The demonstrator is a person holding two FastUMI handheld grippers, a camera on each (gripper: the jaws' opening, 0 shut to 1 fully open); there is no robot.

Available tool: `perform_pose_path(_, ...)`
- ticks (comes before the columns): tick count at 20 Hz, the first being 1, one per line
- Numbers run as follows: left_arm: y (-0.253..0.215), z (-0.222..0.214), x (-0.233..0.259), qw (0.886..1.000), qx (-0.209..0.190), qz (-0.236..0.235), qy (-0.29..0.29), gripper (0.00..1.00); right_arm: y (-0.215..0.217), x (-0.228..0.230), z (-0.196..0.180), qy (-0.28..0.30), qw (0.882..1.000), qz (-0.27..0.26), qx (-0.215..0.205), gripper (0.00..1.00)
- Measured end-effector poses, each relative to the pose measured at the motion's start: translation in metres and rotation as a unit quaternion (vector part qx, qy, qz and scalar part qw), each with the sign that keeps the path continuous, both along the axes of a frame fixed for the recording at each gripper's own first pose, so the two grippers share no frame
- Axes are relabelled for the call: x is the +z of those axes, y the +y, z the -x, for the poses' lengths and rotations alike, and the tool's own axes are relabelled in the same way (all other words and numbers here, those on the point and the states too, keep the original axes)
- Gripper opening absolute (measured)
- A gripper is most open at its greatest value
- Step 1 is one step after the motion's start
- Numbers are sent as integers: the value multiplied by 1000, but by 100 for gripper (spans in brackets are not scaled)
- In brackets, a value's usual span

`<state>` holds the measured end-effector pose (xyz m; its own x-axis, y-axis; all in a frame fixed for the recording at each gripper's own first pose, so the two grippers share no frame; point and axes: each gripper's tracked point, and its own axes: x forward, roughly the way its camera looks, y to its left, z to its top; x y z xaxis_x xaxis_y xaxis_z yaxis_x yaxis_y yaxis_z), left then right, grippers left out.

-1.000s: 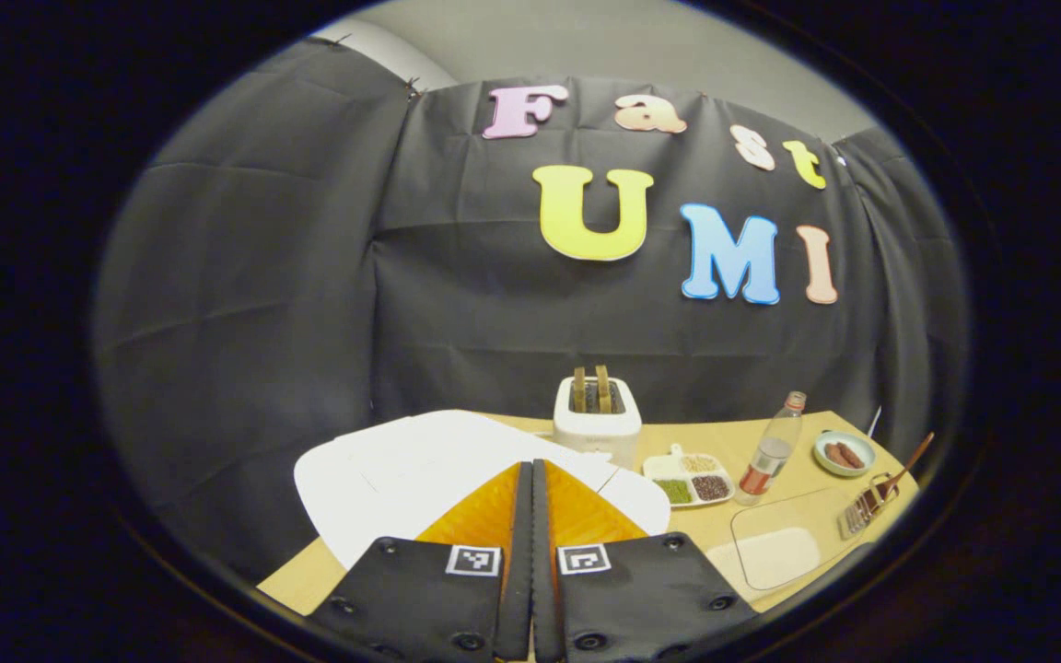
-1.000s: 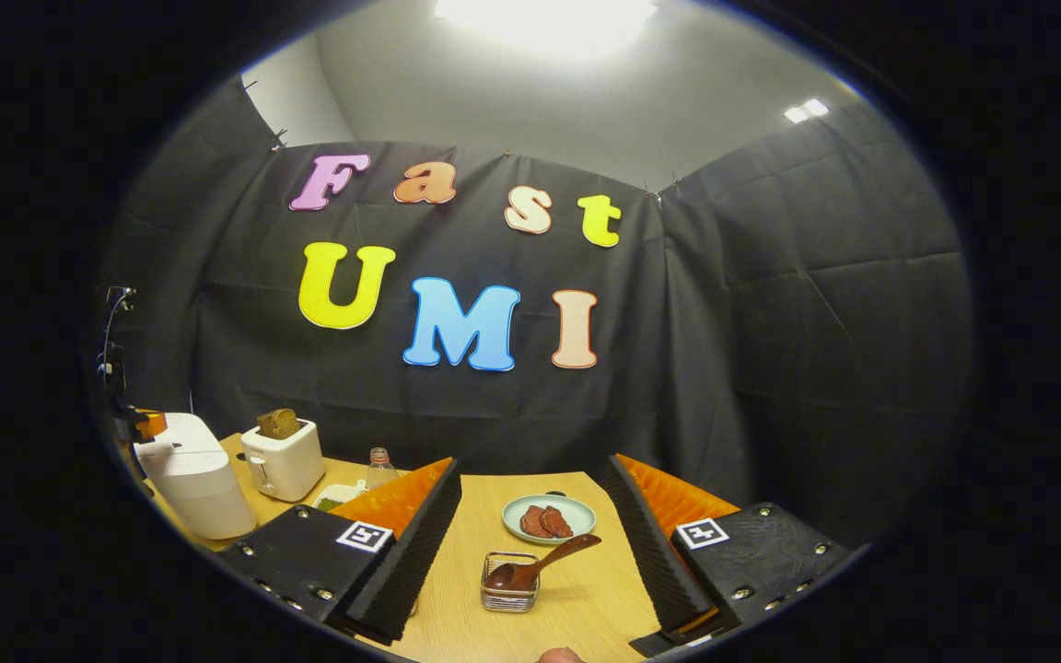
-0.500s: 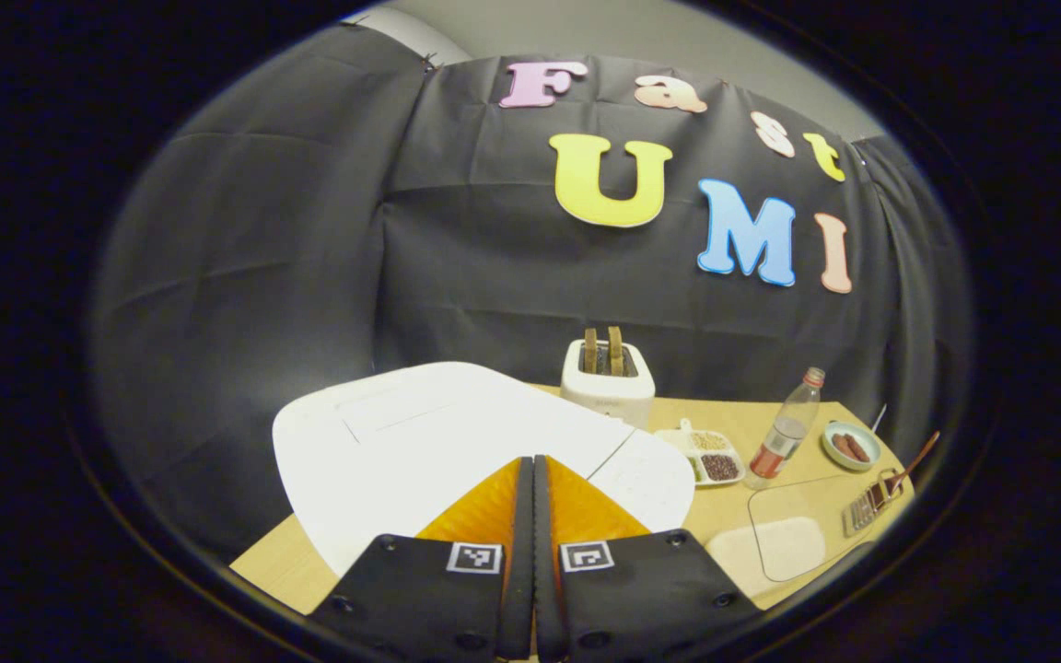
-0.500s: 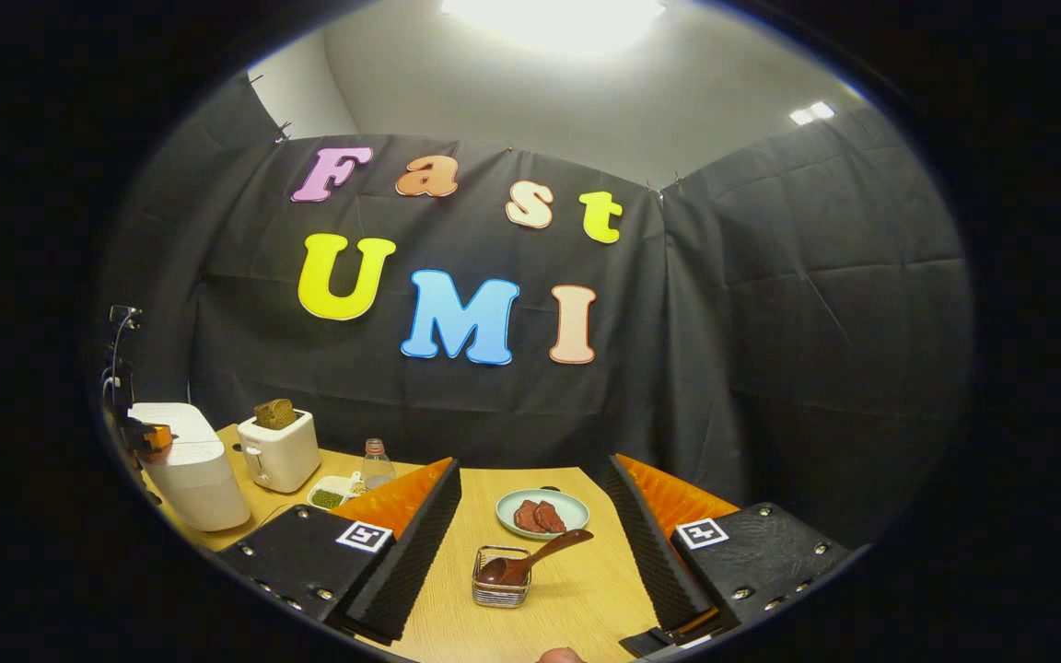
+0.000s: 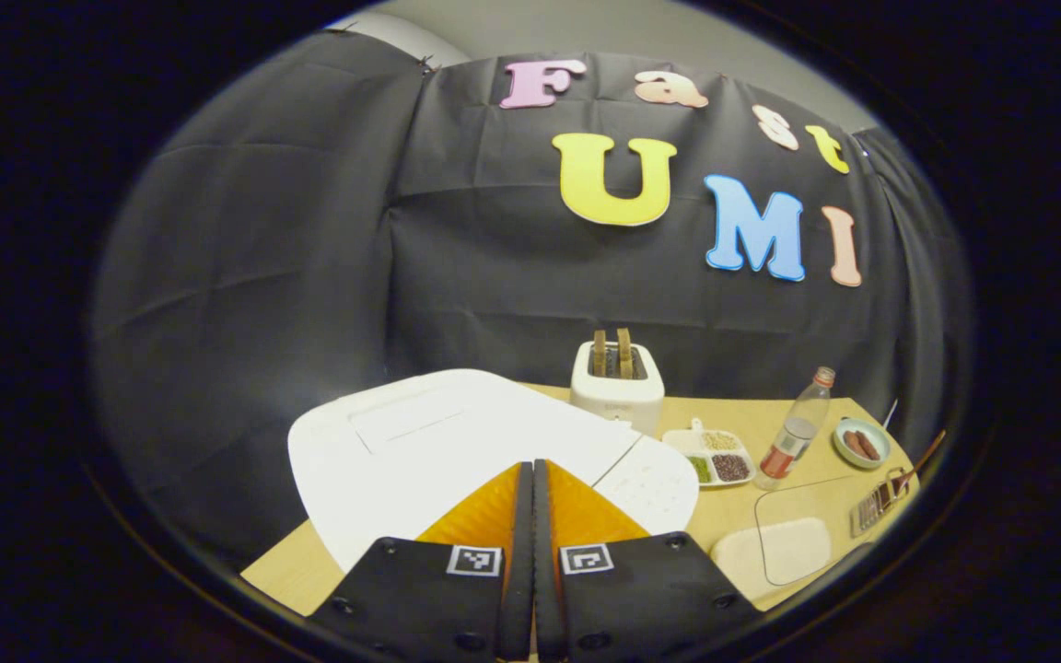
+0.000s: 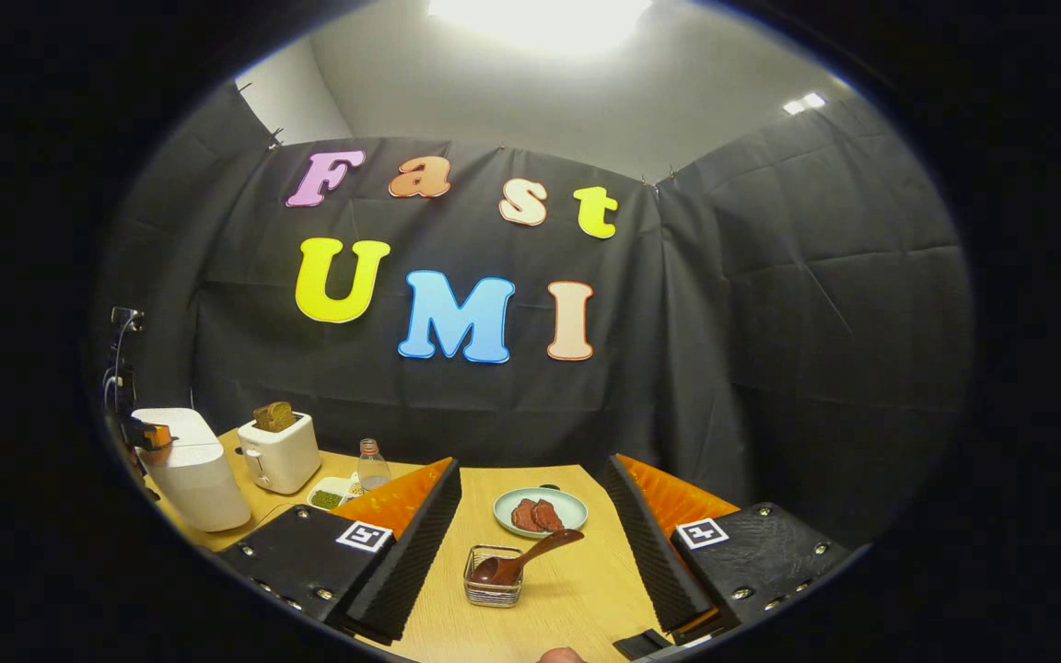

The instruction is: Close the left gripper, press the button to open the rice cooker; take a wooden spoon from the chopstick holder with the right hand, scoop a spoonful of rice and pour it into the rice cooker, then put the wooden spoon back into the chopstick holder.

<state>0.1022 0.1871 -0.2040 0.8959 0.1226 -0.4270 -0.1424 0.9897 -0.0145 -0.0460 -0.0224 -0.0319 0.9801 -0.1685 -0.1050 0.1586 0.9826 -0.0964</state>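
Observation:
The white rice cooker (image 5: 438,442) has its lid down. My left gripper (image 5: 532,468) is shut with nothing between its fingers, its tips over the front of the lid near the seam with the control panel (image 5: 646,483); I cannot tell whether they touch. In the right gripper view the rice cooker (image 6: 192,471) stands far left, with the left gripper (image 6: 149,434) on top of it. My right gripper (image 6: 532,471) is open above the table. Just ahead of it a wire chopstick holder (image 6: 492,589) holds a wooden spoon (image 6: 523,560), handle leaning right. A clear box of rice (image 5: 777,548) sits right of the cooker.
A white toaster (image 5: 616,391) with bread stands behind the cooker. A divided dish of grains (image 5: 715,458), a plastic bottle (image 5: 793,437) and a plate of meat slices (image 6: 540,512) lie along the wooden table (image 6: 577,589). Black cloth walls close the back and sides.
The left gripper has tipped down and closer over the cooker lid, which now looks larger. The right gripper drifted slightly, so the holder sits a little left and lower. Both grippers kept their state.

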Motion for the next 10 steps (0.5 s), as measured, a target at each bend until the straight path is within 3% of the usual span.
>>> perform_pose_path(3, -1, -4, 3, 1000, 5, 14, 4, 10, -6, 2, 2, -5, 1000, 6, 1, 96)
perform_pose_path(5, 0, -3, 9, 1000, 4, -1, -5, 10, -8, 0, 2, -3, 1000, 6, 2, 96)
perform_pose_path(10, -1, 1, 110, 990, 13, -79, -115, 11, -12, -7, -2, -4, 1000, -7, 8, 96)
